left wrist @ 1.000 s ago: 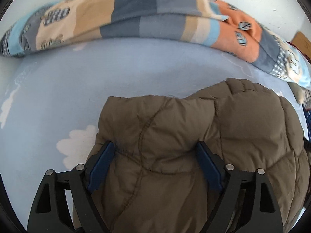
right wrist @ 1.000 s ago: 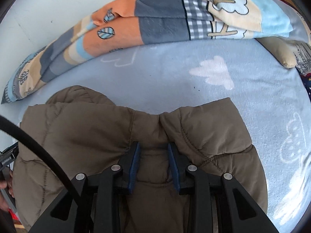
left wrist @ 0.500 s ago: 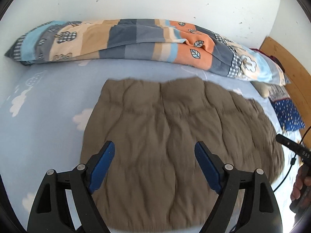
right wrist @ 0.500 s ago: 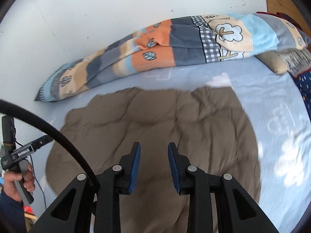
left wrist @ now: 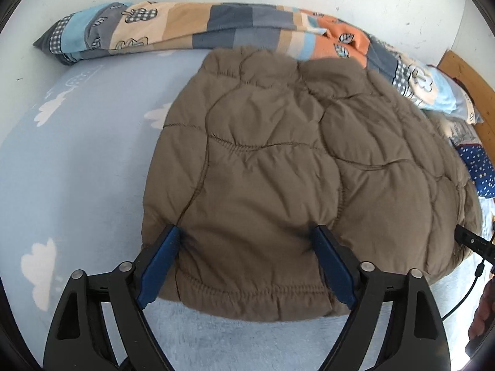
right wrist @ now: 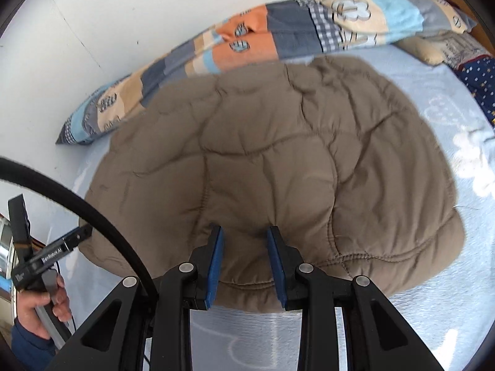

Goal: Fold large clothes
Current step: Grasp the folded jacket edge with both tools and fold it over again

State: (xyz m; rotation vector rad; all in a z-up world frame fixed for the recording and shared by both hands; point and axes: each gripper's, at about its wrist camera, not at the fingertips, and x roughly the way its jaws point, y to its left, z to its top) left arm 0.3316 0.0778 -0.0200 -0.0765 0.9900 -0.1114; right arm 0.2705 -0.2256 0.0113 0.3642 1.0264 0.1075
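A brown quilted jacket (left wrist: 278,185) lies spread over the light blue cloud-print bed sheet (left wrist: 77,170), its elastic hem toward me. My left gripper (left wrist: 246,235) straddles a wide stretch of the hem. Both blue pads touch the fabric, which creases at their tips, and the jaws are opening. In the right wrist view the same jacket (right wrist: 278,154) fills the middle. My right gripper (right wrist: 244,235) is shut on a narrow pinch of the hem, with padded fabric between its pads.
A rolled patchwork quilt (left wrist: 216,27) lies along the white wall behind the jacket. A navy dotted pillow (left wrist: 479,167) and a wooden headboard (left wrist: 464,74) are at the right. A person's hand (right wrist: 40,309) holds the other gripper's handle, and a black cable (right wrist: 77,204) arcs across the left.
One second ago the jacket was bunched close to the quilt. Both grippers have pulled back toward the near side, and the jacket now lies stretched out flat.
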